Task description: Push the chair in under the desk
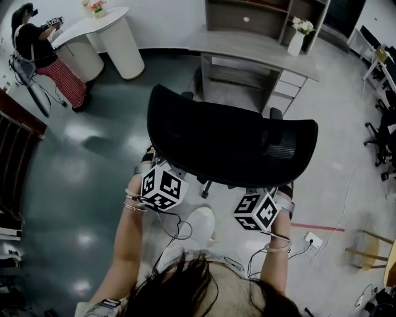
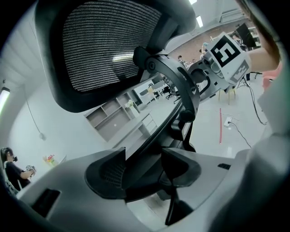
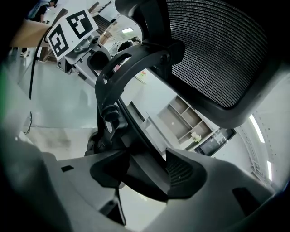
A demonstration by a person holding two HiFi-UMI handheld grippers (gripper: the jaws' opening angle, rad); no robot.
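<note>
A black mesh-backed office chair [image 1: 232,145] stands right in front of me, its back toward me, facing the grey desk [image 1: 247,52] a short way ahead. My two grippers sit behind the chair back, their marker cubes showing at the left [image 1: 162,187] and right [image 1: 257,212]; the jaws are hidden there. In the left gripper view the left gripper [image 2: 142,170] is shut on the edge of the chair's back frame [image 2: 174,86]. In the right gripper view the right gripper [image 3: 142,170] grips the same frame [image 3: 131,68] from the other side.
A white vase of flowers [image 1: 299,37] stands on the desk's right end below a shelf unit [image 1: 260,15]. A person [image 1: 43,52] stands far left by a white counter [image 1: 105,37]. A power strip [image 1: 312,240], cables and more chairs [image 1: 380,133] lie to the right.
</note>
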